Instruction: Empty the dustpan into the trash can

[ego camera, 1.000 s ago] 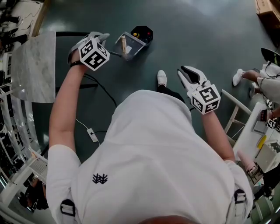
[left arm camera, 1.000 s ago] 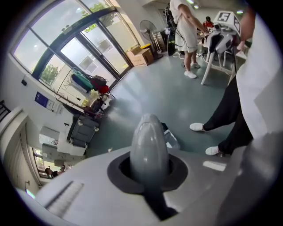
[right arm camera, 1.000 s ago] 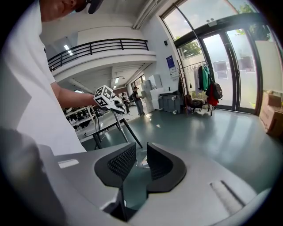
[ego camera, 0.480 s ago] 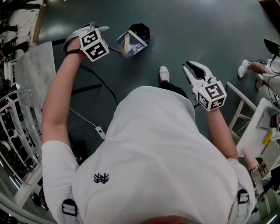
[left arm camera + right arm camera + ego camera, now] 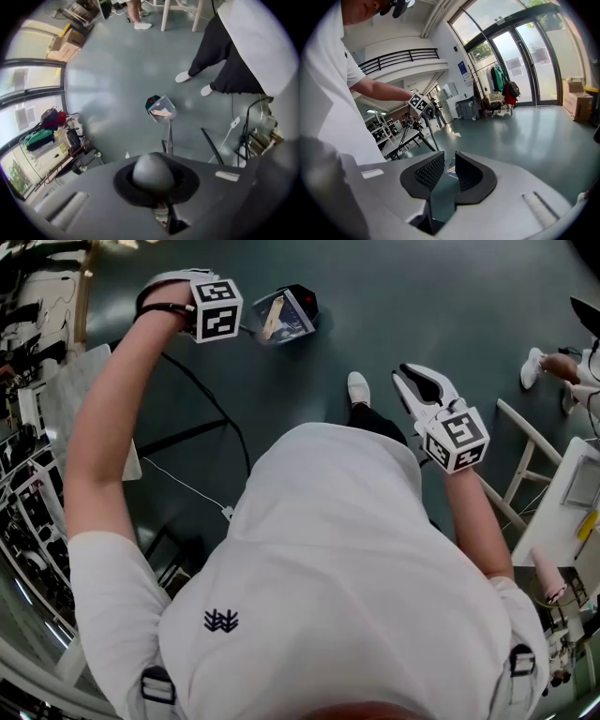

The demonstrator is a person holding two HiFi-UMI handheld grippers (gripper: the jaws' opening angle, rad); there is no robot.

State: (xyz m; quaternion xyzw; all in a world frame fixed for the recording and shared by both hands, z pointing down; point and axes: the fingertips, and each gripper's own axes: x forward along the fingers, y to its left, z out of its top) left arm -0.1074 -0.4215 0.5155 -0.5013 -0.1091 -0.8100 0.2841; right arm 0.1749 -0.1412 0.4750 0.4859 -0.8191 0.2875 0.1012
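Note:
A clear dustpan point(image 5: 279, 317) with a pale scrap inside hangs tilted against the black trash can point(image 5: 302, 298) on the dark floor. My left gripper point(image 5: 202, 306) is raised at the far left, shut on the top of the dustpan's long handle. In the left gripper view the grey rounded handle end point(image 5: 152, 171) sits between the jaws. From there the shaft point(image 5: 168, 138) runs down to the dustpan point(image 5: 161, 111) over the trash can point(image 5: 152, 101). My right gripper point(image 5: 417, 390) hangs at the person's right side, holding nothing. Its pads point(image 5: 433, 171) stand a narrow gap apart.
The person's white shoe point(image 5: 358, 388) stands just behind the can. Black cables point(image 5: 202, 399) trail over the floor near a marble-topped table point(image 5: 70, 395) at the left. A white chair point(image 5: 517, 465) and another person's foot point(image 5: 536, 367) are at the right. Cardboard boxes point(image 5: 61, 42) lie far off.
My left arm has lifted and reached further out, raising the handle. The dustpan has tipped more steeply toward the trash can. The right gripper has barely moved.

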